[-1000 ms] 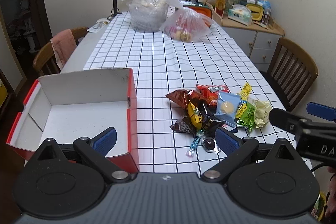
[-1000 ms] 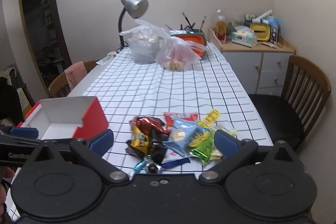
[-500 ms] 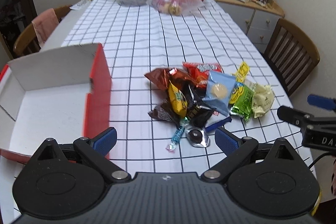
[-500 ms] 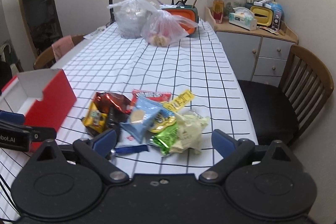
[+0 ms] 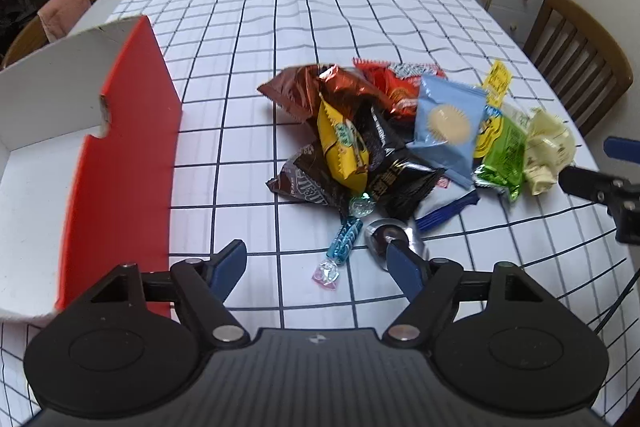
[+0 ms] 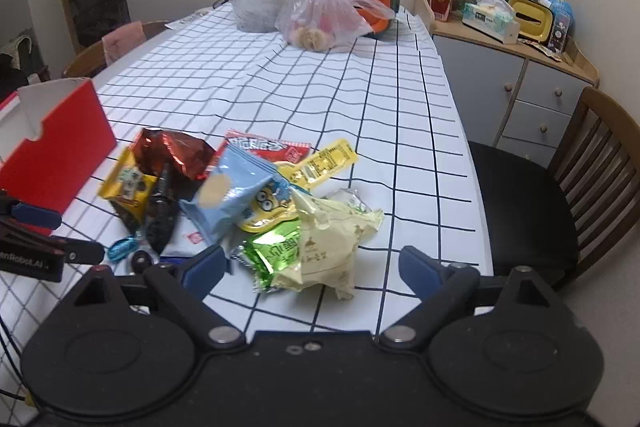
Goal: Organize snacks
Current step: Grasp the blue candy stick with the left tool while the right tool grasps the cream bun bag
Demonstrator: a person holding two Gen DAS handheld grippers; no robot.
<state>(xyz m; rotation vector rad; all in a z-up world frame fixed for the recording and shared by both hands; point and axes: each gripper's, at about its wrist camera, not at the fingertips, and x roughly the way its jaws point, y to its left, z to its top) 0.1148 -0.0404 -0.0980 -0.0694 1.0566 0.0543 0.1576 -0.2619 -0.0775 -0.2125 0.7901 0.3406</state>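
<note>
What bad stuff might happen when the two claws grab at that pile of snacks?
1. The snacks overlap. The pale yellow packet in front of the right claw lies on the green packet, so both might lift.
2. The blue twist candy ahead of the left claw is small and could slip out.
3. The pale packet sits near the table edge and could get knocked off.

Both tongs tilt down, left (image 5: pixel 316 261) & right (image 6: pixel 310 267), jaws just closing, nothing gripped.

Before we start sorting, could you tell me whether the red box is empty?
Empty as far as visible: the red box shows only bare white floor inside, though its near corner is cut off.
</note>
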